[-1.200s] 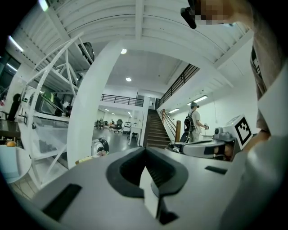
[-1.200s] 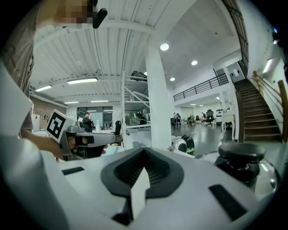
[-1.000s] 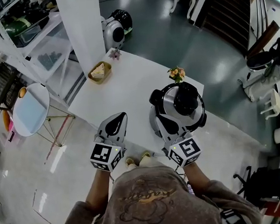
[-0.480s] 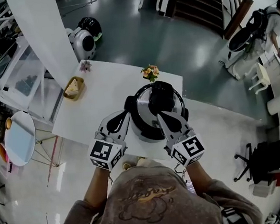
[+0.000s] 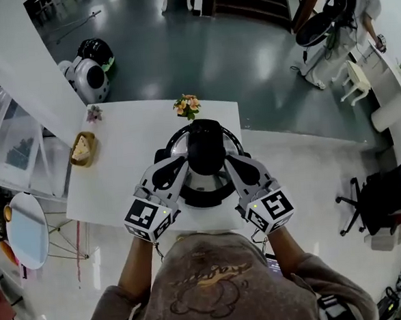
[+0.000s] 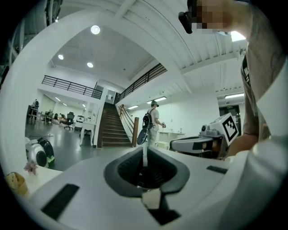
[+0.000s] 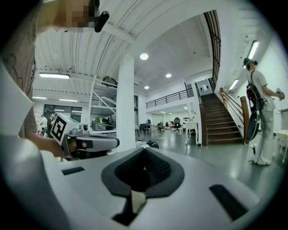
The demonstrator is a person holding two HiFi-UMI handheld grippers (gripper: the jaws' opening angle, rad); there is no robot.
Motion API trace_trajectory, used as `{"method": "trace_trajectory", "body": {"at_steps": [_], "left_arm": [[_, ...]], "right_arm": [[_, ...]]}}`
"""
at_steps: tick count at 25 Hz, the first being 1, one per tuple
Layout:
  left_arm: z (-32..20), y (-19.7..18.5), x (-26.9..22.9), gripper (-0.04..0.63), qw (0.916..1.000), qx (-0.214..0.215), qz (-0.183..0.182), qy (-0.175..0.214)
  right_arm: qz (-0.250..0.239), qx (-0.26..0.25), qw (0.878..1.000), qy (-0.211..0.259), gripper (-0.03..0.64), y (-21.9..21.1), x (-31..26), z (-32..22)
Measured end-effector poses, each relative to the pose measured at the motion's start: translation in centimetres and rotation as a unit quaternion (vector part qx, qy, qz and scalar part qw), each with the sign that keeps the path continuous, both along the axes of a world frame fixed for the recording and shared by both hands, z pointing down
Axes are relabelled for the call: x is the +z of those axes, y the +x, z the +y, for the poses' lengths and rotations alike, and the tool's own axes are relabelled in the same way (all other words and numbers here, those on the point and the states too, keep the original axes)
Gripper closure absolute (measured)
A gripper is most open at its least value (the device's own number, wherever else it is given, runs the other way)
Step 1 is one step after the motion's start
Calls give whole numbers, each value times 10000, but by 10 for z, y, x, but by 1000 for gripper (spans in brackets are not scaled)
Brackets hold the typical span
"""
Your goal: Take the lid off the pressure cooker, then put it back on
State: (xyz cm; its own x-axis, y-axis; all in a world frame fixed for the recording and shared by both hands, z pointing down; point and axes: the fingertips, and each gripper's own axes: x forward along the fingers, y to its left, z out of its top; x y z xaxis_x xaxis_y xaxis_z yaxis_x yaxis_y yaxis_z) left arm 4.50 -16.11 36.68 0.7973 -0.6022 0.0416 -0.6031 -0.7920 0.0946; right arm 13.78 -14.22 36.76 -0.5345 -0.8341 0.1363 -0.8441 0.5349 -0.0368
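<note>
The head view is rather dim, lit evenly from above. The glossy floor (image 5: pixel 262 62) carries soft white glare patches, and the white table (image 5: pixel 131 147) is the brightest area. Straight lines bow toward the frame edges. Both gripper views sit inside a black circular vignette with strong fisheye bending. Round ceiling lights (image 6: pixel 95 29) and a strip light (image 7: pixel 54 75) burn out slightly. The near shells of the left gripper (image 6: pixel 145 155) and right gripper (image 7: pixel 144 155) are out of focus, while the far hall is sharp.

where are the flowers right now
In the head view, the flowers stand at the far edge of the white table, just beyond the pressure cooker.
</note>
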Motion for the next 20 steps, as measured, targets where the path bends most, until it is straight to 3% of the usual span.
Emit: {"method": "trace_trajectory", "body": {"at_steps": [8,13,16,20], "left_arm": [[-8,14,15,430,9976,635,-133,-245],[-9,21,26,334,9933,1064,-364,-269],[-10,29,30,291,9890,1371,-523,-212],[-17,36,33,298,9849,1596,-657,-160]], "right_arm": [[-195,-331,9987,-339,480,11,20,-14],[-39,-778,9960,-427,342,3,31,-19],[115,-1071,9931,-467,306,-2,36,-23],[292,-1376,9885,-563,298,-6,43,-28]]}}
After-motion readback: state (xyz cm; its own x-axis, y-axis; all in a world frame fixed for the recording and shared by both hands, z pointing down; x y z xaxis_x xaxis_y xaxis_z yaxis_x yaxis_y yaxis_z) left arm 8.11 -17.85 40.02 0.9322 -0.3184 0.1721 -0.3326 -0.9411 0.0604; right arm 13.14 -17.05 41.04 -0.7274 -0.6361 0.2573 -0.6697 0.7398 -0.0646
